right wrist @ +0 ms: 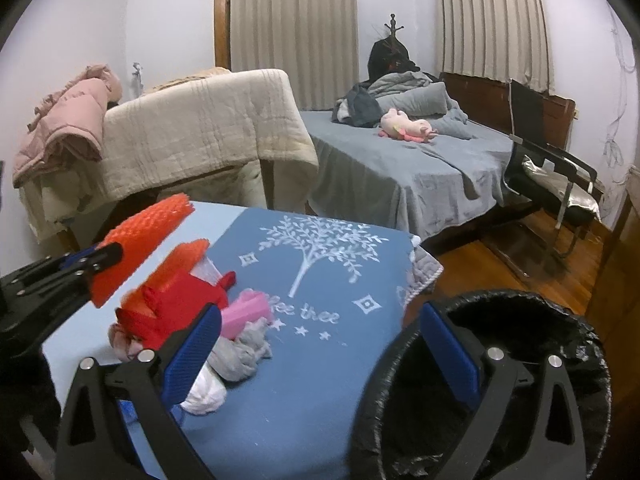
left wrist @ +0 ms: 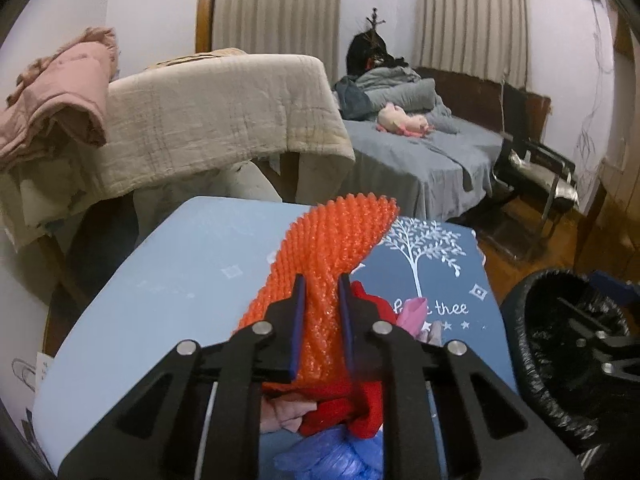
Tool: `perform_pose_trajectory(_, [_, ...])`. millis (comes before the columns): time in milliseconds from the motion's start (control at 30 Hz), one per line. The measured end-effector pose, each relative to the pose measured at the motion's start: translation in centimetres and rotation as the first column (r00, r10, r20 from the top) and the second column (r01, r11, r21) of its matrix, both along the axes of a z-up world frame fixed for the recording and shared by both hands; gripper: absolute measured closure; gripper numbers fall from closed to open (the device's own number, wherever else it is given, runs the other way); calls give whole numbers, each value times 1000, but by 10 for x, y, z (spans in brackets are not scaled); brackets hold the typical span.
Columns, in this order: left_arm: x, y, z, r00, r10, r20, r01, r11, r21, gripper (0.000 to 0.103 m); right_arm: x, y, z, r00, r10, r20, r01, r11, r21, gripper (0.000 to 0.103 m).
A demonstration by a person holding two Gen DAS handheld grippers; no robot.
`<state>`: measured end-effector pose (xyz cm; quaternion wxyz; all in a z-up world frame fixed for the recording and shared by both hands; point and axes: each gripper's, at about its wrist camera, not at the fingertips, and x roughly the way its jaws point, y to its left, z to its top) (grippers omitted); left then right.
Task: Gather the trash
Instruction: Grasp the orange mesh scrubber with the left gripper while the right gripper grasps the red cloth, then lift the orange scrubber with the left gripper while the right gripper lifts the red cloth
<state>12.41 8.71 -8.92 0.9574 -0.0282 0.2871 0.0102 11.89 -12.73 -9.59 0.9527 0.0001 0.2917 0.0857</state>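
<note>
Left gripper clamped on orange foam net, lifting from table; right gripper wide, empty; next, carrying to bin.

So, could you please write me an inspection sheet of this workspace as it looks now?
Surface: blue table cover with white tree print; mostly bare on its near right part.
Job's things: orange foam net lifted in the left gripper; pile of trash on the cover, with a second orange net, red, pink, grey and white pieces; black-lined trash bin beside the table's right edge.
Clutter: nothing seen apart from the trash pile.
Grippers: left gripper shut on the orange foam net; right gripper open, empty, between pile and bin.
Cables: nothing seen.
Surroundings: bed with pink plush toy, beige quilt, black chair, curtains.
</note>
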Motion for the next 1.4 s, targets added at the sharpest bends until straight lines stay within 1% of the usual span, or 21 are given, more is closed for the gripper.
perform_pose_trajectory(100, [-9, 11, 7, 999, 30, 10, -30, 999, -11, 88, 2, 11, 2, 1000, 27, 14, -27, 1000, 5, 6])
perform_pose_trajectory(233, [-18, 28, 10, 998, 65, 14, -66, 998, 3, 88, 6, 29, 1, 998, 62, 20, -62, 998, 13, 6])
perform_pose_trajectory(367, [-23, 43, 5, 995, 101, -3, -101, 995, 10, 88, 13, 52, -8, 995, 100, 1, -100, 994, 35, 10])
perform_pose_trajectory(733, [-31, 71, -9, 987, 156, -35, -156, 988, 7, 88, 22, 106, -38, 979, 191, -77, -190, 982, 21, 19])
perform_pose_trajectory(800, [-31, 74, -10, 986, 161, -36, -161, 987, 6, 88, 26, 114, -45, 976, 198, -92, -199, 980, 1, 24])
perform_pose_trajectory(833, [-32, 74, -10, 986, 164, -37, -164, 987, 6, 88, 28, 116, -48, 974, 201, -101, -202, 979, -1, 30])
perform_pose_trajectory(867, [-33, 75, -10, 986, 165, -37, -165, 986, 5, 88, 30, 118, -52, 972, 207, -112, -208, 978, 4, 39])
perform_pose_trajectory(900, [-33, 77, -10, 985, 169, -37, -169, 986, 3, 88, 33, 120, -55, 967, 221, -128, -221, 975, 11, 45])
perform_pose_trajectory(967, [-35, 78, -11, 985, 171, -37, -171, 985, 0, 88, 37, 124, -61, 956, 248, -155, -249, 968, 11, 66])
perform_pose_trajectory(1000, [-35, 79, -11, 985, 171, -39, -171, 985, -5, 88, 39, 126, -63, 948, 268, -169, -270, 963, 12, 73])
perform_pose_trajectory(1033, [-35, 79, -11, 985, 170, -40, -170, 985, -6, 88, 39, 127, -65, 941, 290, -176, -290, 957, 26, 83])
perform_pose_trajectory(1100, [-35, 78, -11, 986, 165, -38, -165, 986, -8, 88, 38, 125, -64, 934, 310, -179, -309, 950, 39, 88])
perform_pose_trajectory(1133, [-35, 77, -10, 986, 163, -36, -163, 987, -8, 88, 37, 124, -62, 933, 315, -173, -313, 949, 41, 93])
perform_pose_trajectory(1167, [-35, 76, -9, 987, 159, -34, -160, 987, -11, 88, 36, 122, -60, 931, 324, -168, -320, 946, 50, 95])
perform_pose_trajectory(1267, [-37, 75, -7, 988, 153, -26, -153, 988, -16, 88, 32, 114, -44, 928, 348, -129, -340, 937, 82, 95])
perform_pose_trajectory(1400, [-39, 70, 0, 990, 139, -12, -139, 990, -24, 88, 24, 106, -19, 925, 372, -72, -364, 926, 102, 95])
